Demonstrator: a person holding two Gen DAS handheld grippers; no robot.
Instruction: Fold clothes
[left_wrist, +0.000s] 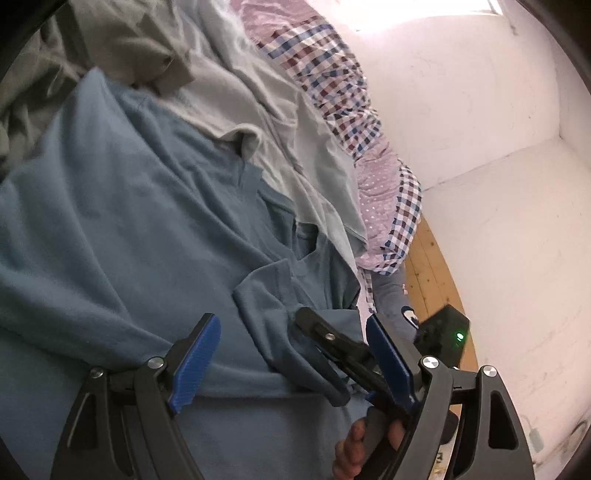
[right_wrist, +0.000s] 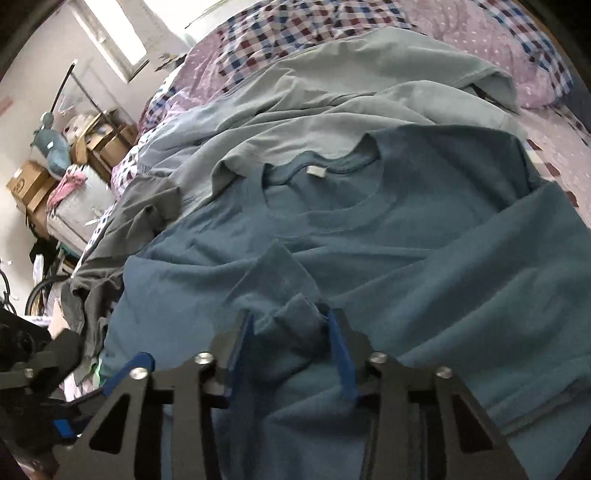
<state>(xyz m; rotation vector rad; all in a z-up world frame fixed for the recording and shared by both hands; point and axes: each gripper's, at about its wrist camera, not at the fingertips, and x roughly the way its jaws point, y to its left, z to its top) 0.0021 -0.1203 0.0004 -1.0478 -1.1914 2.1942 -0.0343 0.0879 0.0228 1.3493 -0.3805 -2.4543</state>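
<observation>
A blue T-shirt (right_wrist: 406, 240) lies spread on the bed, collar and white label (right_wrist: 317, 170) facing up. My right gripper (right_wrist: 291, 345) is shut on a bunched fold of its fabric, which fills the gap between the blue pads (right_wrist: 341, 350). In the left wrist view the same blue T-shirt (left_wrist: 110, 221) runs under my left gripper (left_wrist: 291, 354), which stands wide open above it with nothing pressed between its pads. There the right gripper (left_wrist: 325, 336) shows just beyond my left one, cloth draped over its black finger, a person's hand (left_wrist: 354, 450) on its handle.
A pale green garment (right_wrist: 332, 74) and a grey one (right_wrist: 140, 221) lie crumpled beyond the shirt on the checked bedspread (right_wrist: 280, 29). Cardboard boxes (right_wrist: 29, 184) and clutter stand at the far left. The bed's edge drops to a wood floor (left_wrist: 432, 266) and a white wall (left_wrist: 480, 147).
</observation>
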